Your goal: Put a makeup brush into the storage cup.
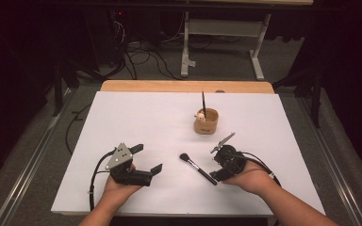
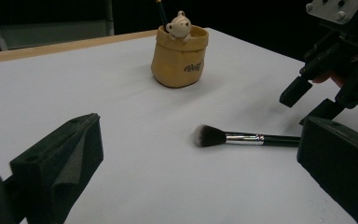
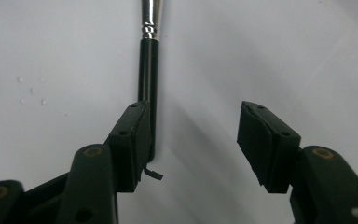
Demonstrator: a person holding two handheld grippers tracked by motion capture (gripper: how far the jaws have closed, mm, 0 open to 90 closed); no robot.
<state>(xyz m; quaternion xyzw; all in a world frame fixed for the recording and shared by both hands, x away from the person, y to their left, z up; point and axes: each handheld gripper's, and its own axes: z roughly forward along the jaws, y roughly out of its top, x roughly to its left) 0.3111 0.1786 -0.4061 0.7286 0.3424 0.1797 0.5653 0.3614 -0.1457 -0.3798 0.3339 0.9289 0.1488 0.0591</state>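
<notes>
A makeup brush (image 1: 197, 168) with a black handle lies flat on the white sheet, bristles toward the left. My right gripper (image 1: 218, 170) points down over the handle's end. In the right gripper view the handle (image 3: 148, 60) lies along the inner face of the left jaw while the other jaw stands well off, so the right gripper (image 3: 196, 121) is open. My left gripper (image 1: 147, 158) rests open on the sheet, aimed at the brush (image 2: 233, 137), with nothing between its jaws. A tan cup (image 1: 206, 123) behind the brush holds a dark stick (image 1: 203, 101).
A small bear figure (image 2: 179, 23) sits on the cup's rim. The white sheet (image 1: 136, 117) covers the table up to a wooden strip (image 1: 184, 86) at the back. Beyond it are a grey table frame (image 1: 221, 28) and cables on the floor.
</notes>
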